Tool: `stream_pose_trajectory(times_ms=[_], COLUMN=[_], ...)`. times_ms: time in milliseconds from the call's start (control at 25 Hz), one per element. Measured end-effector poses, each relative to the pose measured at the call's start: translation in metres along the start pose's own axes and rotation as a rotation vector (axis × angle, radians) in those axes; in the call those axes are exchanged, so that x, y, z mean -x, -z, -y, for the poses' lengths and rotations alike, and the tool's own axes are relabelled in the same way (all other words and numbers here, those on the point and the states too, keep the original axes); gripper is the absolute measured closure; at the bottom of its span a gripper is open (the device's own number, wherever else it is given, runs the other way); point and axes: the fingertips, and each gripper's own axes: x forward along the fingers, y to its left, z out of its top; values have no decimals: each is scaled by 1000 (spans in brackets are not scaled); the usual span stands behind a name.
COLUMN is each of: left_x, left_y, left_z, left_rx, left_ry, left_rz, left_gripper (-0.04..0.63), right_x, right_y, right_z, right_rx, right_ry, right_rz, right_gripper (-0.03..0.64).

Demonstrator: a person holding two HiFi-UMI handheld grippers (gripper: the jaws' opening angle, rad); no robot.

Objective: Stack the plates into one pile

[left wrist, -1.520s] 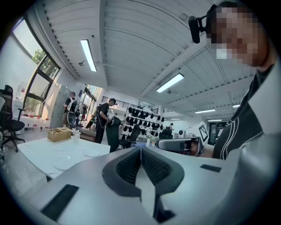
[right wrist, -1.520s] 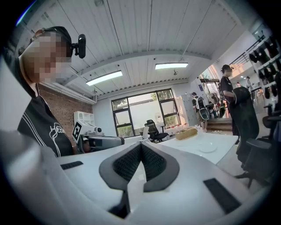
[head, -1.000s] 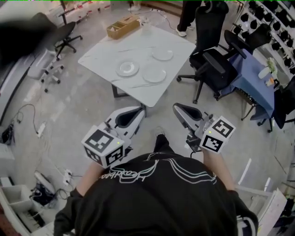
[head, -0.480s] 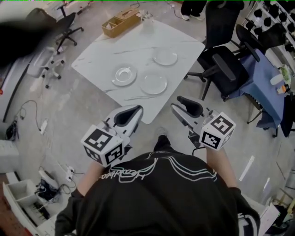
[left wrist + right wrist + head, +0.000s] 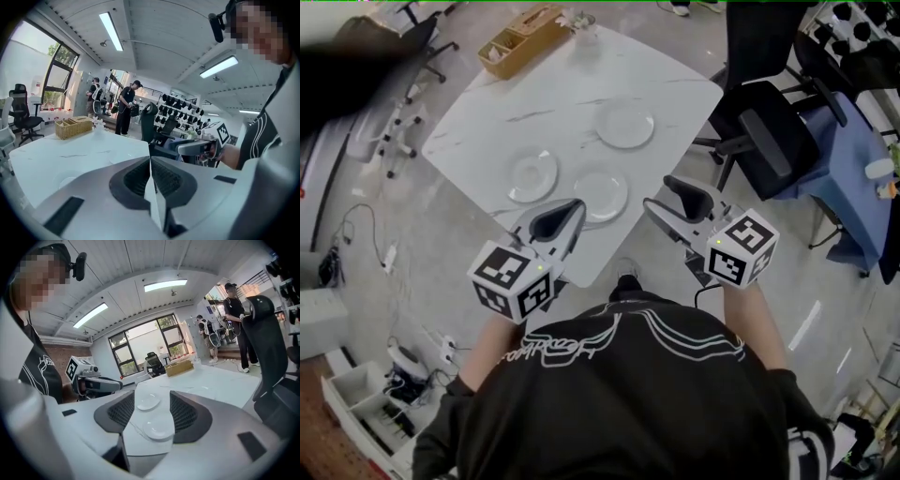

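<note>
The right gripper [image 5: 661, 194] has its jaws opening, empty; on the left gripper [image 5: 567, 208] they are pressed together. Nudged clumsily, the plate [image 5: 600, 194] near the bench's [image 5: 581, 94] 6 o'clock edge may slide off.

Ahead of you a white marble-patterned table [image 5: 581, 103] stands on a grey polished floor [image 5: 431, 253], with a wicker basket [image 5: 517, 37] at its far corner. To your right are a black office chair [image 5: 769, 141] and a blue-draped table [image 5: 848, 187]. To your left are a grey chair [image 5: 384, 141] and loose cables [image 5: 356, 230]. Strip lights [image 5: 111, 31] run along the white ceiling, and tall windows [image 5: 140, 350] fill one wall.
</note>
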Motion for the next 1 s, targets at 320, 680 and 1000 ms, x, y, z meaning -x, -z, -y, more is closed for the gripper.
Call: stream_pose_trajectory(times_ms=[320, 680, 1000], left_x=[-80, -159, -211], left_y=[-5, -2, 31], left_z=[-56, -101, -145], left_rx=[10, -102, -204], left_ry=[-49, -94, -125], left_rz=[-74, -177, -319], left_gripper=[565, 566, 566], right_x=[-35, -82, -121], right_y=[-6, 19, 40], right_z=[92, 174, 210], right_rx=[4, 18, 23], right_ry=[46, 112, 110], right_rz=[-72, -216, -316], right_gripper=[356, 341, 339])
